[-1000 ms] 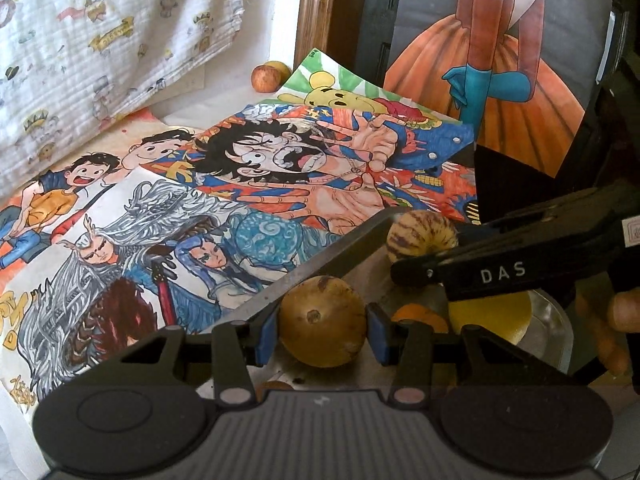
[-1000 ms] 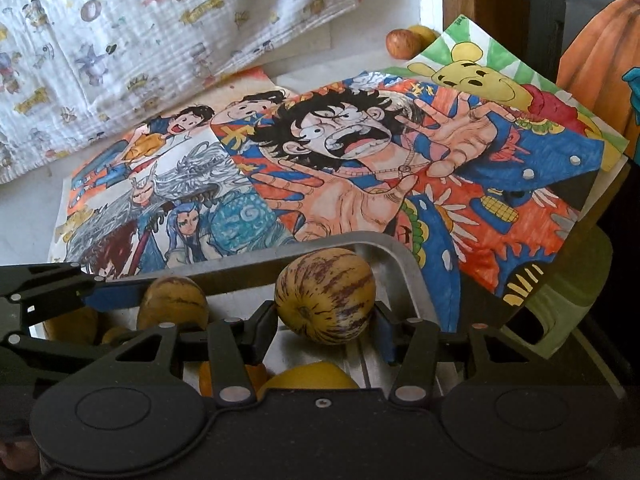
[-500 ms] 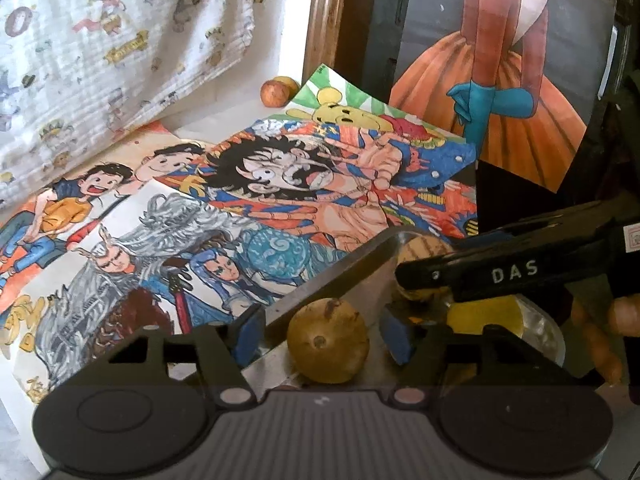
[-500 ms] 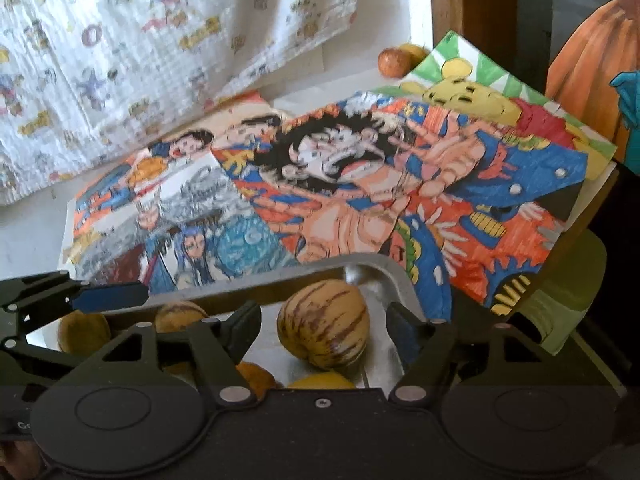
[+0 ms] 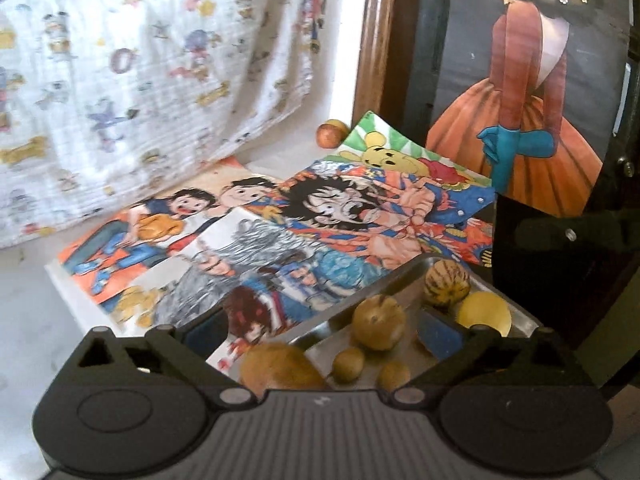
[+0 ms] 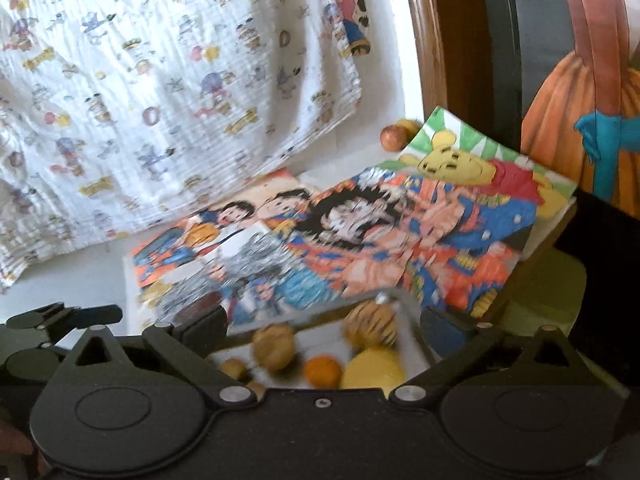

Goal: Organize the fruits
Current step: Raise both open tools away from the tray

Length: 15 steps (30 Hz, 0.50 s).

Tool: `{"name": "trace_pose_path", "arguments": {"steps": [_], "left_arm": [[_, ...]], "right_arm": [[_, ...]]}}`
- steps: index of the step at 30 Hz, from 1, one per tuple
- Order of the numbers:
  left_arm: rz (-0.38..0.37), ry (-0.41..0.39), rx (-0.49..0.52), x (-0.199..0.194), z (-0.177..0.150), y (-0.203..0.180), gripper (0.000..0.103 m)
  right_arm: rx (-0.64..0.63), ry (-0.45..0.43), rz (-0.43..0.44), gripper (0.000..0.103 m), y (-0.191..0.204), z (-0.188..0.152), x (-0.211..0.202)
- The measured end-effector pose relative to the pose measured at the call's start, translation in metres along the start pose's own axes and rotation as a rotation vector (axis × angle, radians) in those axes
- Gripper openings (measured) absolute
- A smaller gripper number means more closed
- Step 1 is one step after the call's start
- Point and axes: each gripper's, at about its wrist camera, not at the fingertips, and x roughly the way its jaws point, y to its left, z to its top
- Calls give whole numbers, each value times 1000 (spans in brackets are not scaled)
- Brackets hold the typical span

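A metal tray (image 5: 392, 276) lies at the near edge of the drawings and holds several fruits. In the left wrist view a round brown fruit (image 5: 378, 322) rests in it beside a striped fruit (image 5: 446, 288) and a yellow fruit (image 5: 484, 314). My left gripper (image 5: 324, 330) hangs open above the tray with nothing between its fingers. In the blurred right wrist view my right gripper (image 6: 324, 326) is open too, above the striped fruit (image 6: 372, 326), a brown fruit (image 6: 274, 346), an orange fruit (image 6: 322, 370) and the yellow fruit (image 6: 372, 370).
Colourful drawings (image 5: 360, 208) cover the surface beyond the tray. Two small fruits (image 5: 331, 134) sit at the far edge by a wooden frame (image 5: 372, 40). A printed white cloth (image 5: 140, 80) hangs at the left, a painted dark panel (image 5: 520, 80) stands at the right.
Both grippers went from shut on a fruit to open. The brown fruit and the striped fruit now lie in the tray, and both grippers have drawn back and up.
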Motion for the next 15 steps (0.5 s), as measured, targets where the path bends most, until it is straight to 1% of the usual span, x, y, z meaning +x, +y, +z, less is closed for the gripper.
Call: {"name": "trace_pose_path", "arguments": {"steps": [2, 6, 10, 13, 15], "left_arm": [[10, 8, -6, -12, -4, 4, 102], [31, -5, -27, -34, -17, 11, 102], [54, -8, -43, -53, -30, 13, 102], [87, 2, -50, -65, -42, 12, 102], [84, 14, -65, -71, -51, 12, 102]], "right_arm": [[-4, 0, -8, 102, 10, -10, -11], [-31, 3, -43, 103, 33, -34, -33], [-4, 4, -12, 103, 45, -57, -51], [-6, 19, -13, 103, 54, -73, -58], [-14, 23, -18, 102, 60, -82, -61]]}}
